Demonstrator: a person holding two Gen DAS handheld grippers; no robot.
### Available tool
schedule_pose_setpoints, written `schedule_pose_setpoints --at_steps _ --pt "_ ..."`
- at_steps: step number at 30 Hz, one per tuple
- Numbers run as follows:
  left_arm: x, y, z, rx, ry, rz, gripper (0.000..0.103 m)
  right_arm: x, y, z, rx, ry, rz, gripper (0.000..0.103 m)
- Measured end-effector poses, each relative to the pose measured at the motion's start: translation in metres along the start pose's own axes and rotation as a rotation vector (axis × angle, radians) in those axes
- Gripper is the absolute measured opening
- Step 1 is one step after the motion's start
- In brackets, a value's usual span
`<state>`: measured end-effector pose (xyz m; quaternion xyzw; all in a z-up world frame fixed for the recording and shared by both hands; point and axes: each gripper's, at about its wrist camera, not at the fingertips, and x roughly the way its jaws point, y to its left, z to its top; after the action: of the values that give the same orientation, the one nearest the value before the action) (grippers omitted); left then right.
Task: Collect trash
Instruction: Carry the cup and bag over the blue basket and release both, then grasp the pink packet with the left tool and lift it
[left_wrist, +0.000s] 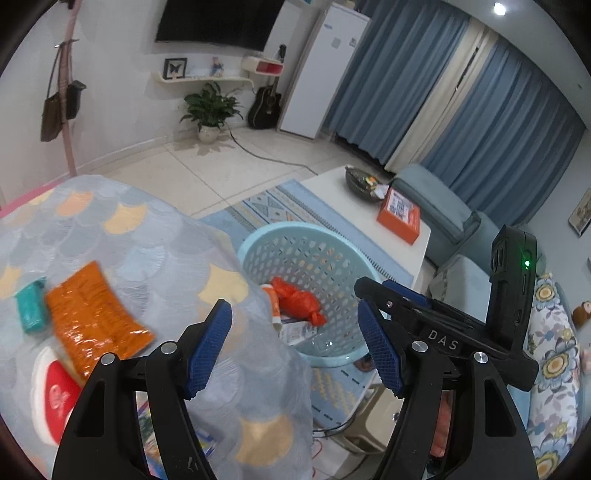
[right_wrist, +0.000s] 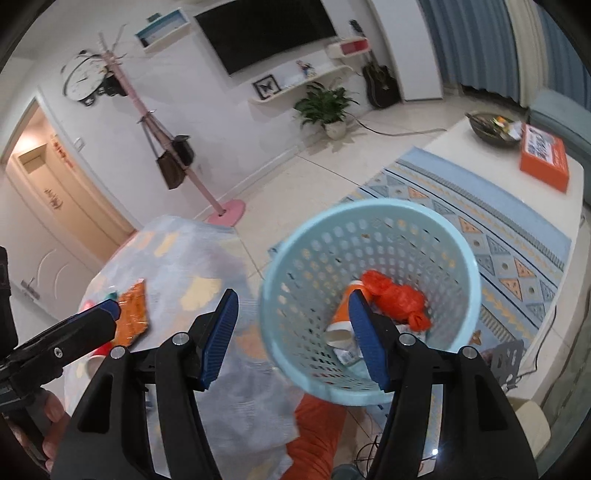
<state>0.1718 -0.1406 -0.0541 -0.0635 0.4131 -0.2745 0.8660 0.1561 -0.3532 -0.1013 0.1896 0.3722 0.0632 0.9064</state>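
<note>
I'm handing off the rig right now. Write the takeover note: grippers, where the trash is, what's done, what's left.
Left gripper: open, nothing between the pads.
Right gripper: open, empty, above the basket.
Light blue basket: on the floor beside the covered table. It already holds an orange plastic bag, a paper cup and some packaging.
Still on the table: orange snack packet, teal packet, red-and-white round item.
Left to do: pick those up, probably the orange packet first, and drop them in the basket.
</note>
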Motion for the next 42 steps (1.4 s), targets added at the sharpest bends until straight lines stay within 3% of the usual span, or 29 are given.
schedule_pose_setpoints --at_steps 7,13,16,18,23,30,33,36,42 --pt "-0.053 0.028 -0.002 -0.069 -0.105 0.03 0.069 -0.009 0.059 0.0 -0.122 -0.011 0.053 0.058" --pt "-0.102 0.063 -0.009 -0.106 -0.2 0.121 0.069 -0.006 0.116 -0.006 -0.239 0.001 0.106 0.058" --pt "-0.123 0.09 -0.011 -0.147 -0.232 0.166 0.074 -0.001 0.142 -0.011 -0.283 0.015 0.122 0.061" --pt "-0.136 0.113 -0.012 -0.195 -0.251 0.183 0.074 0.005 0.16 -0.013 -0.302 0.034 0.14 0.072" --pt "-0.159 0.174 -0.022 -0.293 -0.276 0.278 0.079 0.015 0.199 -0.021 -0.375 0.056 0.149 0.072" --pt "-0.159 0.261 -0.041 -0.375 -0.208 0.445 0.079 0.052 0.248 -0.023 -0.435 0.116 0.135 0.072" --pt "-0.145 0.284 -0.044 -0.353 -0.122 0.448 0.079 0.066 0.262 -0.025 -0.452 0.144 0.139 0.072" --pt "-0.131 0.295 -0.043 -0.353 -0.091 0.45 0.079 0.079 0.274 -0.029 -0.474 0.174 0.141 0.072" --pt "-0.108 0.298 -0.034 -0.269 -0.059 0.538 0.079 0.101 0.289 -0.034 -0.512 0.218 0.129 0.072"
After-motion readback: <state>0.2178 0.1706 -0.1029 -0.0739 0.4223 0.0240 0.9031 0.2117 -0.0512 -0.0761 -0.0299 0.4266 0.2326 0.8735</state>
